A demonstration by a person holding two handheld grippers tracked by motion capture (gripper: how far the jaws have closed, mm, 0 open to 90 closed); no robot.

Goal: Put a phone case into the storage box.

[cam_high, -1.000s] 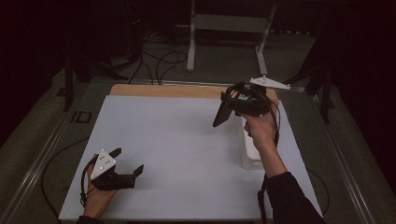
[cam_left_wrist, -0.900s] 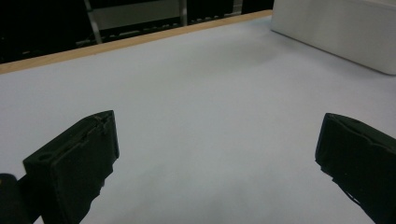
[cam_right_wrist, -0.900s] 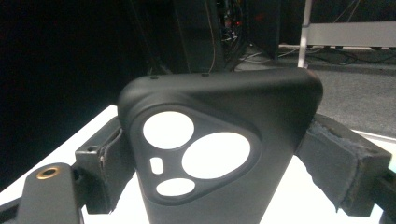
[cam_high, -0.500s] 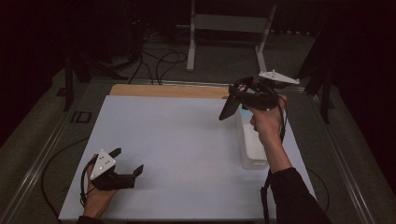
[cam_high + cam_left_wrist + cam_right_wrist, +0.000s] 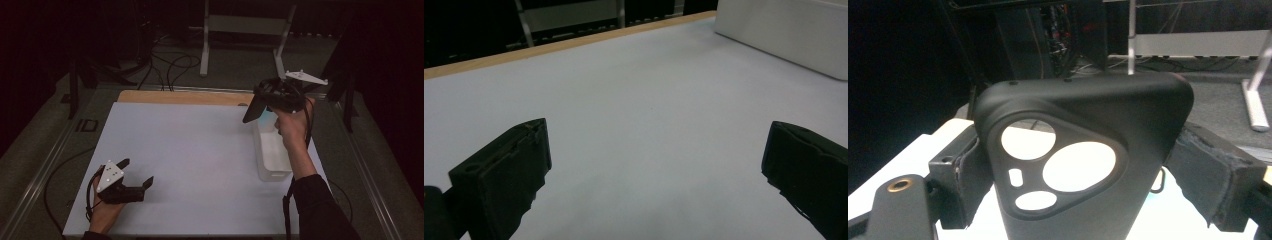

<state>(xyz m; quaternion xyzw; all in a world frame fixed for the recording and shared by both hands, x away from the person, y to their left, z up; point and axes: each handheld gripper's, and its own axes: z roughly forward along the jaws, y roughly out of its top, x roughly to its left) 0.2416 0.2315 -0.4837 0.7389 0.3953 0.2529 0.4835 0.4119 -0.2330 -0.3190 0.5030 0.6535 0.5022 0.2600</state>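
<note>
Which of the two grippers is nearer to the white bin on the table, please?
The right. The right gripper, shut on a black phone case, is held just above the white bin's far end. The left gripper rests open near the table's opposite near corner.

right hand-held gripper (image 5: 255, 107) raised, clamped; left hand-held gripper (image 5: 135, 175) gaping, low.

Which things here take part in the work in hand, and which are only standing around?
Part of the work:
- black phone case, clamped in the right claw
- white bin below it

Standing around:
- left claw, open on the table
- metal frame behind the table
- floor cables
</note>
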